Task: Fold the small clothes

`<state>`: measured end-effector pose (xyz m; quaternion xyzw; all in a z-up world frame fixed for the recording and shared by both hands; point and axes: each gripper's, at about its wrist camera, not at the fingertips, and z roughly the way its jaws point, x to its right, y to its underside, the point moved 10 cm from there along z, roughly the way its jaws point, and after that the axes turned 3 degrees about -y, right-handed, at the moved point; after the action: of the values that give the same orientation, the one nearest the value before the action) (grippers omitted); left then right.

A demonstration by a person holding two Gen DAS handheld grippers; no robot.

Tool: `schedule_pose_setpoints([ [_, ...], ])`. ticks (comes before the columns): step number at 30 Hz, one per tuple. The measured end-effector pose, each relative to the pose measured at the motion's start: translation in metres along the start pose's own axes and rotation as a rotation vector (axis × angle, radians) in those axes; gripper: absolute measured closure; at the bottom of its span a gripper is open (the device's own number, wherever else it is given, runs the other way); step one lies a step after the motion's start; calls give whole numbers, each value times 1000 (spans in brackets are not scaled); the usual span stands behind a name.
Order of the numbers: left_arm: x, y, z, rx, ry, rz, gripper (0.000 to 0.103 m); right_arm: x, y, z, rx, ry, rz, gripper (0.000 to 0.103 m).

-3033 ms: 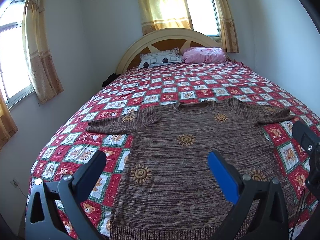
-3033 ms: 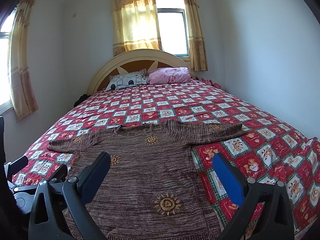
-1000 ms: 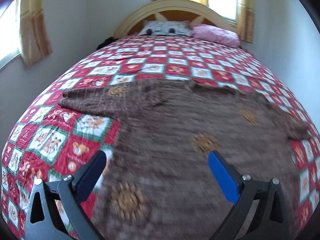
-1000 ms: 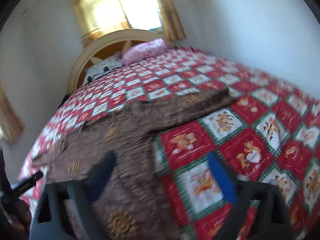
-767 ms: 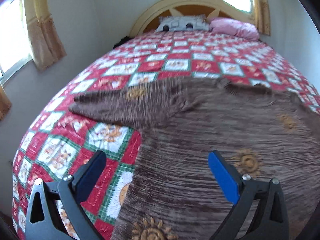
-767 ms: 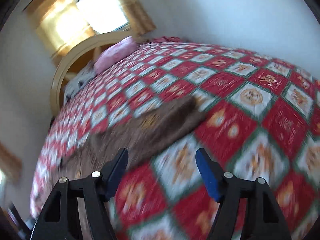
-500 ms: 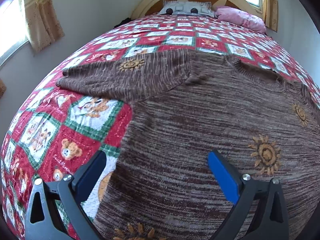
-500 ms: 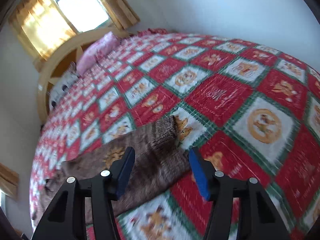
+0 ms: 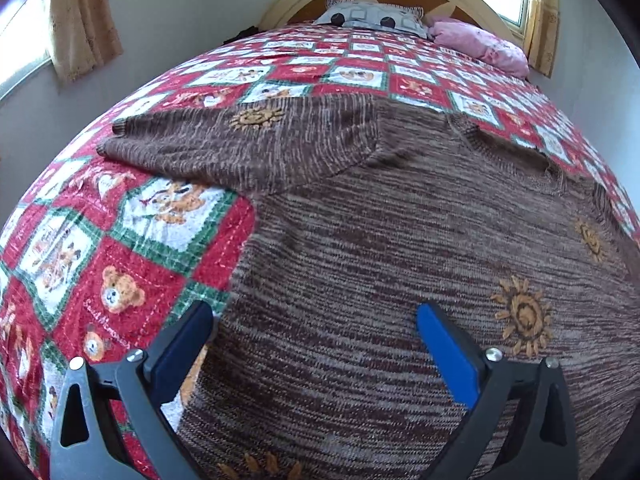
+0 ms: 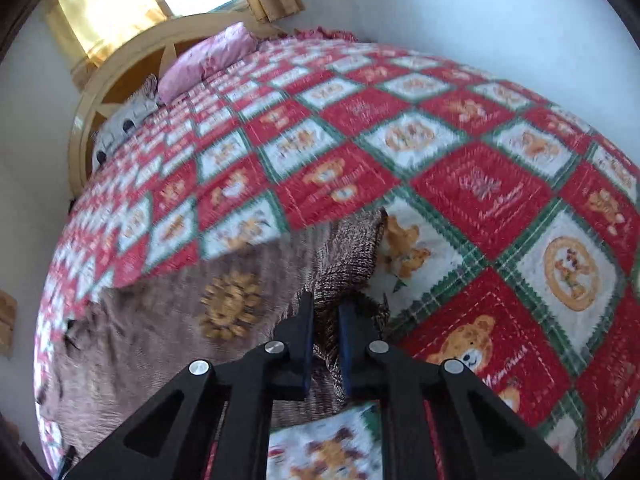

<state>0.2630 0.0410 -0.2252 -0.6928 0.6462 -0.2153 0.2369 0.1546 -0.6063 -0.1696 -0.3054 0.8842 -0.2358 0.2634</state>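
A brown knitted sweater [image 9: 360,260] with orange sun motifs lies flat on the quilted bed, its left sleeve [image 9: 240,148] spread out to the side. My left gripper [image 9: 312,316] hovers open over the sweater's left side edge, one finger above the quilt, the other above the knit. In the right wrist view the sweater's other sleeve [image 10: 348,248] ends near a white quilt square. My right gripper [image 10: 326,306] is closing its jaws there, with the bunched cuff pinched between the pads.
The red, white and green teddy-bear quilt [image 9: 132,240] covers the whole bed. A patterned pillow [image 9: 372,16] and a pink pillow [image 9: 480,40] lie against the curved headboard [image 10: 120,68]. White walls and curtained windows surround the bed closely.
My right gripper swung right along the sleeve to its cuff and its jaws closed on it. My left gripper sank toward the sweater's left edge, then stayed still and open.
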Motion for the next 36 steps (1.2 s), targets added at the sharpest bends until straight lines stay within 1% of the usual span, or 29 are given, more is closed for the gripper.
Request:
schedule_pose_setpoints([
  [1, 0, 0, 0, 2, -3, 2, 0, -10, -4, -10, 21, -8, -14, 93],
  [3, 1, 0, 0, 3, -10, 8, 0, -42, -11, -30, 53, -34, -70, 93],
  [4, 1, 0, -1, 4, -10, 8, 0, -62, -11, -40, 61, -51, -101, 93],
  [6, 0, 0, 0, 3, -5, 4, 0, -117, -7, -61, 72, -108, -168, 93],
  [7, 0, 0, -1, 3, -5, 3, 0, -136, -3, -66, 73, -129, -187, 93],
  [10, 1, 0, -1, 6, 0, -1, 0, -224, 27, -77, 55, -239, -282, 93],
  [12, -1, 0, -2, 7, 2, -4, 0, -270, 51, -72, 34, -291, -329, 93],
  [15, -2, 0, -2, 9, 5, -7, 0, -339, 102, -52, -12, -351, -425, 93],
  [17, -3, 0, -2, 10, 9, -10, 0, -369, 133, -32, -57, -374, -448, 93],
  [18, -3, 0, -2, 11, 10, -11, 0, -379, 147, -22, -78, -378, -453, 93],
  [21, -3, 0, -2, 11, 12, -12, 0, -393, 177, 15, -89, -323, -501, 93],
  [23, -3, 0, -2, 12, 12, -13, 0, -397, 195, 33, -112, -311, -503, 93],
  [25, -3, 0, -2, 11, 12, -13, 0, -394, 205, 49, -137, -308, -491, 93],
  [28, -3, 0, -2, 11, 11, -12, 0, -389, 215, 63, -164, -328, -482, 87],
  [29, -3, 0, -2, 11, 12, -12, 0, -390, 216, 65, -182, -359, -477, 79],
  [30, -3, 0, -2, 11, 11, -12, 0, -392, 217, 62, -194, -398, -465, 64],
  [31, -3, 0, -2, 11, 12, -12, 0, -394, 215, 60, -213, -461, -429, 58],
  [32, -3, 0, -2, 11, 13, -13, 0, -395, 212, 56, -220, -513, -392, 56],
  [34, -3, 0, -2, 11, 13, -14, 0, -396, 198, 40, -207, -633, -305, 56],
  [35, -3, 0, -2, 11, 12, -13, 0, -393, 187, 27, -178, -691, -271, 56],
  [36, -3, 0, -2, 12, 11, -12, 0, -387, 176, 18, -139, -714, -252, 56],
])
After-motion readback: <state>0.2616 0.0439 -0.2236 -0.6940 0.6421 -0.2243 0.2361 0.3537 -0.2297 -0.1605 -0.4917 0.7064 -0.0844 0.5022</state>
